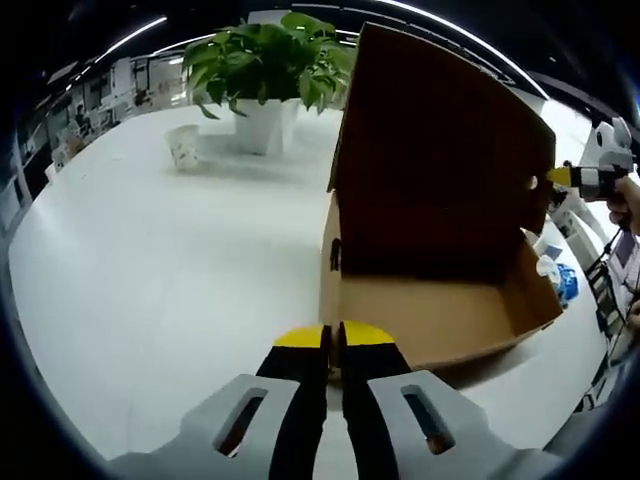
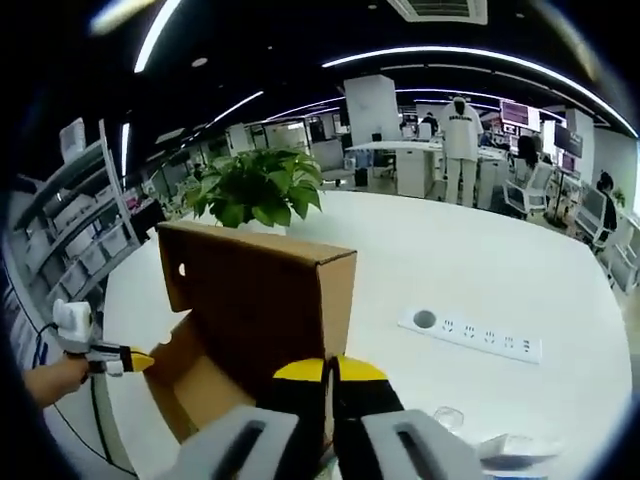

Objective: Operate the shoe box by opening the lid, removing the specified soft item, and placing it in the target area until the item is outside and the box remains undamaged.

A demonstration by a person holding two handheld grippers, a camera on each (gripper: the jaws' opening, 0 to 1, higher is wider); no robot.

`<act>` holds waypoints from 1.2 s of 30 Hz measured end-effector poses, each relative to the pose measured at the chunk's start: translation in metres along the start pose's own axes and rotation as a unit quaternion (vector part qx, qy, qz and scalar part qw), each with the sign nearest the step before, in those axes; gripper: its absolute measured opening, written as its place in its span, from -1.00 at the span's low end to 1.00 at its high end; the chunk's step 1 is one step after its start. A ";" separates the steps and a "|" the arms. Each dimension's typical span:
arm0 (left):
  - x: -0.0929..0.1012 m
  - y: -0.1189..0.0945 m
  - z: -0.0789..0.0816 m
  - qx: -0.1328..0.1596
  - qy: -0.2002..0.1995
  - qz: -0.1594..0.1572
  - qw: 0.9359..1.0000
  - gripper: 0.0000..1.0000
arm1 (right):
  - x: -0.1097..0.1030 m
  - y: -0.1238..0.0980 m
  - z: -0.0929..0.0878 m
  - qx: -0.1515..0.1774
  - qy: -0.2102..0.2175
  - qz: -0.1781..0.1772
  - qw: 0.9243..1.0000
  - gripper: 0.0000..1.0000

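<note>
While the shoe box (image 1: 440, 250) stands on the white tabletop (image 1: 150, 270) with its lid (image 1: 440, 150) raised upright, the left gripper (image 1: 333, 337) sits just in front of the box's near corner, its 2 yellow-tipped jaws pressed together with nothing between them. Inside the box, the brown cardboard floor shows bare in the left gripper view; the soft item cannot be made out in either view. Beyond the box, a potted plant (image 1: 268, 70) in a white pot stands on the tabletop, and a small white cup (image 1: 185, 146) sits just to the left of the pot. At the box's right edge in the same view, the right gripper (image 1: 590, 175) appears beside the lid, held by a hand (image 1: 625, 205).

From the right gripper view, the box is seen from its other side, the raised lid (image 2: 255, 290) facing the camera, and the right gripper (image 2: 330, 370) is close against it, jaws pressed together and empty. Right of the box, a white power strip (image 2: 470, 335) lies flat on the tabletop (image 2: 480, 270). Left of the box, the left gripper (image 2: 135, 362) shows in a hand (image 2: 50, 380). Behind the box, the plant (image 2: 255, 190) rises above the lid.
</note>
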State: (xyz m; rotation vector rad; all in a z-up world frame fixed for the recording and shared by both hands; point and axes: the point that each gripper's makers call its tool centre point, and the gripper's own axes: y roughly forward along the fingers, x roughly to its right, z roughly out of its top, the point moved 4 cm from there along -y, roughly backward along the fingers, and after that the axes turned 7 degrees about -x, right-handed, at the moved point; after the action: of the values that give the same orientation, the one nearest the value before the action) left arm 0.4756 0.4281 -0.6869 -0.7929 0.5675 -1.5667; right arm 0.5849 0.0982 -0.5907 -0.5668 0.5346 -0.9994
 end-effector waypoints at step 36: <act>-0.003 0.000 0.001 -0.002 0.014 -0.016 1.000 -0.96 | -0.023 -0.020 -0.037 0.031 -0.069 -0.030 0.997 -1.00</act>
State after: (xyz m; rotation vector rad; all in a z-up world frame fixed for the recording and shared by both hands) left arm 0.4767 0.4310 -0.6871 -0.7876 0.5801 -1.6091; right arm 0.5385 0.1027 -0.6013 -0.5948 0.3641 -1.0224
